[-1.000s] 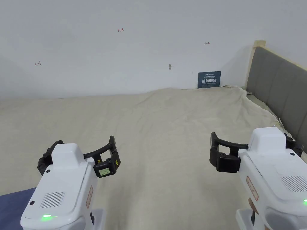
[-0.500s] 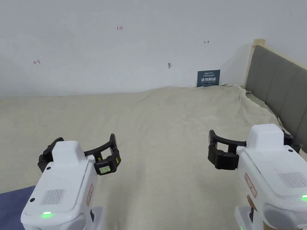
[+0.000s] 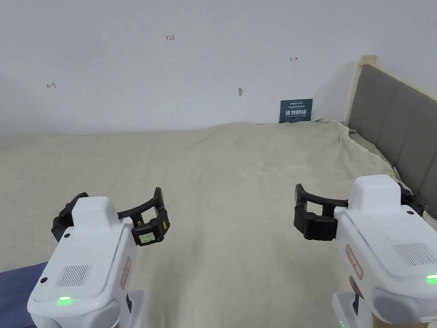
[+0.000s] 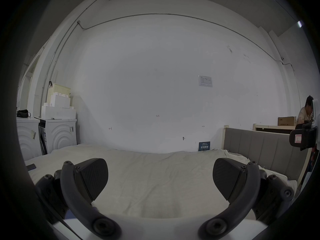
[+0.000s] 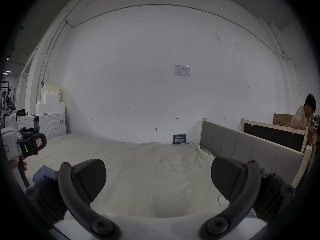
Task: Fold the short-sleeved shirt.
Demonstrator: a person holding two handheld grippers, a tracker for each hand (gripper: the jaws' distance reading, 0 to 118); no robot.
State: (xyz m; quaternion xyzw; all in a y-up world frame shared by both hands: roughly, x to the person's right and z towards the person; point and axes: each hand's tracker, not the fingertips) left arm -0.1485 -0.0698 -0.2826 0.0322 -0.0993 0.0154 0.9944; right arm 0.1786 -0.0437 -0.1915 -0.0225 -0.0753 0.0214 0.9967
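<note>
A corner of a blue garment lies on the beige bed sheet at the near left; the rest of it is out of frame. It also appears in the right gripper view as a blue garment beside the left jaw. My left gripper hovers over the sheet just right of that corner, jaws wide apart and empty. My right gripper is held level with it near the bed's right side, also open with nothing between its jaws.
A grey padded headboard borders the bed on the right and a white wall with a small blue sign closes the far side. White machines stand past the bed's left end. A person sits beyond the headboard.
The whole picture has slid slightly upward, which is the head camera moving. Both grippers stay open in the same places over the sheet.
</note>
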